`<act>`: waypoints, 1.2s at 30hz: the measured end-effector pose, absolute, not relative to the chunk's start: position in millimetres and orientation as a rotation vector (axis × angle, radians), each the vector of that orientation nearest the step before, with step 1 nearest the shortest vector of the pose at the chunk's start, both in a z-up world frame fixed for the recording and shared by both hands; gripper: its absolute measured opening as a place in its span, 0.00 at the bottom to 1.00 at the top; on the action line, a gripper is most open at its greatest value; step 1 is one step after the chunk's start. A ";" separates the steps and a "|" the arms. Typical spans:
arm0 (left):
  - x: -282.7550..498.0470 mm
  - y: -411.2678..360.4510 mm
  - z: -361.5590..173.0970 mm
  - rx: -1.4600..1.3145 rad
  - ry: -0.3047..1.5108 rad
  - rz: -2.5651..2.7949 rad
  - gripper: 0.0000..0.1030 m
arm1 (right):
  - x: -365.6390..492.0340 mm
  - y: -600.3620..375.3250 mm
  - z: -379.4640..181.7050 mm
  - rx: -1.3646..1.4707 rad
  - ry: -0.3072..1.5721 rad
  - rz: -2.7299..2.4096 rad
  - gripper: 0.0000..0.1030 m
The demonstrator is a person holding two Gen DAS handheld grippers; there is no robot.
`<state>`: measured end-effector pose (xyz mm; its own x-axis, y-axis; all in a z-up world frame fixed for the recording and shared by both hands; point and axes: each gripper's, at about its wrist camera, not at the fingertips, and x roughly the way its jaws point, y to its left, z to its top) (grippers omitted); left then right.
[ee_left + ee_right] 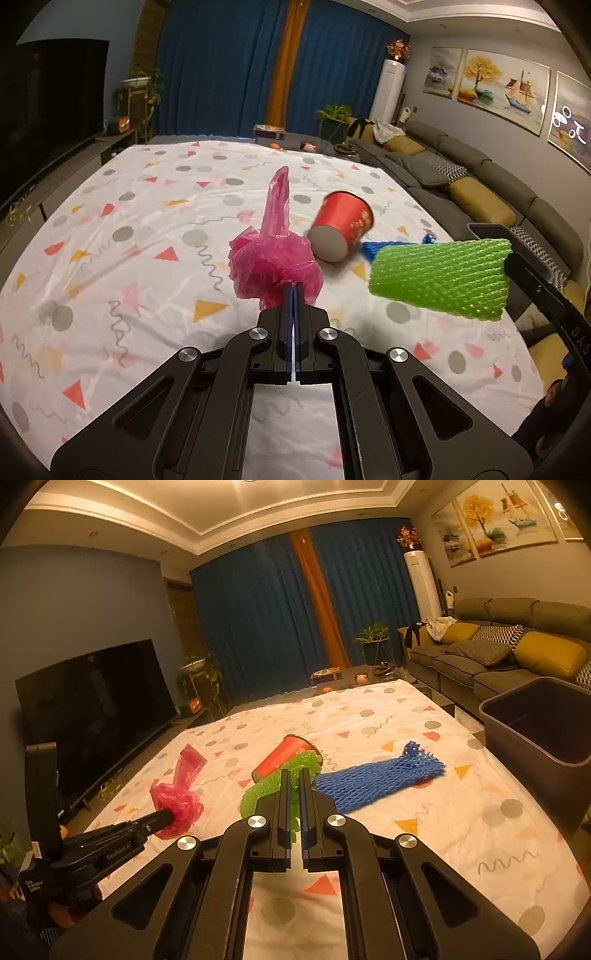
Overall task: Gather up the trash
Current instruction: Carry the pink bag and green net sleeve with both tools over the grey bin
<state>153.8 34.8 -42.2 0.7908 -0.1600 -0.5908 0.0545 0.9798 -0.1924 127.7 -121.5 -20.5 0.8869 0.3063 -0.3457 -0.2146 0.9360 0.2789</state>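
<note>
Spread over the table, a white patterned cloth (pixel 424 812) is seen. A crumpled pink plastic bag (pixel 273 258) is clamped by the left gripper (pixel 294 291); a green foam net (pixel 443 280) is pinched by the right gripper (pixel 294 775). Both are lifted, not yet binned. A red paper cup (pixel 284 757) and blue foam net (pixel 380 777) are left lying; the dark bin (pixel 535 723) appears empty.

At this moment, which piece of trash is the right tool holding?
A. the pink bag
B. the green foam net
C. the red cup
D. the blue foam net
B: the right tool is shut on the green net, lifted off the sheet; the left tool pinches the pink bag, while the red cup and blue net lie on the sheet.
</note>
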 end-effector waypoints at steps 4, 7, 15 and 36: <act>149.7 25.4 -39.0 -0.157 0.640 -0.125 0.00 | 121.2 -123.8 -18.7 0.232 0.388 0.268 0.05; 146.5 19.7 -37.5 -0.157 0.637 -0.131 0.00 | 118.3 -127.1 -18.3 0.237 0.388 0.268 0.05; 144.1 7.0 -32.8 -0.144 0.625 -0.144 0.00 | 116.1 -141.4 -16.1 0.245 0.377 0.247 0.05; 162.1 -52.6 -22.9 -0.087 0.601 -0.250 0.00 | 126.0 -231.5 -5.2 0.276 0.355 0.130 0.05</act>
<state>162.1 -52.6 -22.9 0.7958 -0.2577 -0.5480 0.2072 0.9662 -0.1535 126.0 -231.5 -5.2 0.9299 0.1731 -0.3245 -0.0770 0.9544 0.2884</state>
